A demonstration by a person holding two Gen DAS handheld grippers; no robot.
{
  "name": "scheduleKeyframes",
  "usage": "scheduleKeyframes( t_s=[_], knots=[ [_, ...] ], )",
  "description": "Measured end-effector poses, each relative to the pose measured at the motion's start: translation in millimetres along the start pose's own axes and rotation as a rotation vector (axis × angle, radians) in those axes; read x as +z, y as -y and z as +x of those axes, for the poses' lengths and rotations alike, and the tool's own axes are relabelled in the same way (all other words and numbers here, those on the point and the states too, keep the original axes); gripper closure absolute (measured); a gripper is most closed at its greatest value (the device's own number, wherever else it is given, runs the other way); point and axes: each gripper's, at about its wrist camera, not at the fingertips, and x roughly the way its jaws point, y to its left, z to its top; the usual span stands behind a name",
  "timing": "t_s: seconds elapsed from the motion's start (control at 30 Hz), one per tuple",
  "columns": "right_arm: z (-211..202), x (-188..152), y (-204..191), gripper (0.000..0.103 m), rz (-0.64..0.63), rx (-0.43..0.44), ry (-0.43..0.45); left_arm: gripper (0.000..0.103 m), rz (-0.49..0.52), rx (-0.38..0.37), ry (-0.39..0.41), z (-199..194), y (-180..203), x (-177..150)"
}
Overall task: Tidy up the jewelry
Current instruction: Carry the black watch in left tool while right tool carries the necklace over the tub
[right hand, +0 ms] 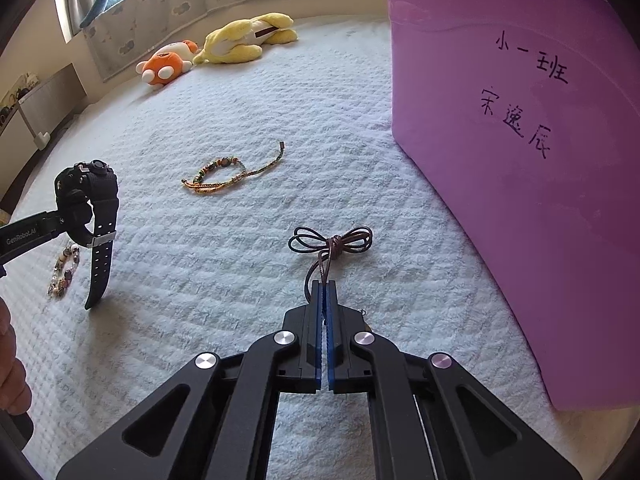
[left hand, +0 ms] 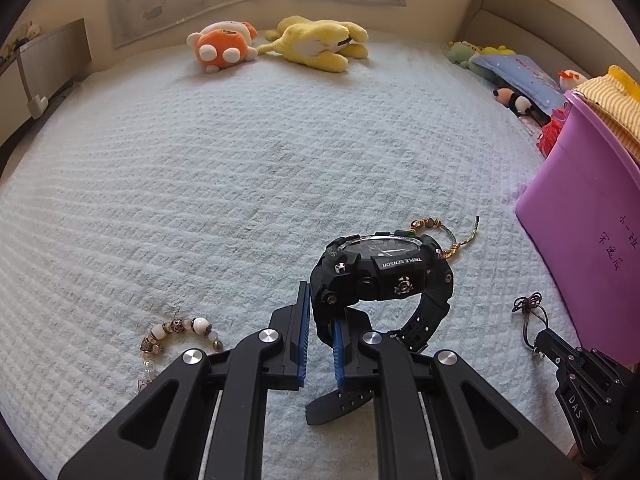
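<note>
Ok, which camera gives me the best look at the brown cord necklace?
The right wrist view. There the brown cord necklace lies centred on the white bedspread, its looped bow fully visible, with the right gripper shut on its strand. The left wrist view shows it only small near the right edge, beside the purple bin.

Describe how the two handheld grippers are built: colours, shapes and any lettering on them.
Both are matte black linkage frames with triangular cut-outs and round silver pivot caps. The left gripper and right gripper have flat fingers lined with ribbed blue pads. White "GenRobot.AI" lettering runs along the left one's side; "DAS" is embossed on the right one's. No cables or sleeves show.
</note>
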Motion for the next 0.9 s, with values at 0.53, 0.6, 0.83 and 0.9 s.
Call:
scheduleKeyframes(
  t_s=[0.53,0.6,0.83,0.9],
  knots=[
    [-48,13,-2,0.101,0.010,0.028,0.040,0.093,0.000,0.002,0.009,-34,-3,9],
    [-60,16,-3,0.101,0.010,0.030,0.047,0.093,0.002,0.000,0.015,-45,-2,12],
    [-111,24,-5,0.101,0.020,0.033,0.068,0.093,0.031,-0.019,0.028,-91,6,17],
    [-129,26,-5,0.101,0.027,0.032,0.068,0.093,0.046,-0.025,0.027,-107,8,18]
  ],
)
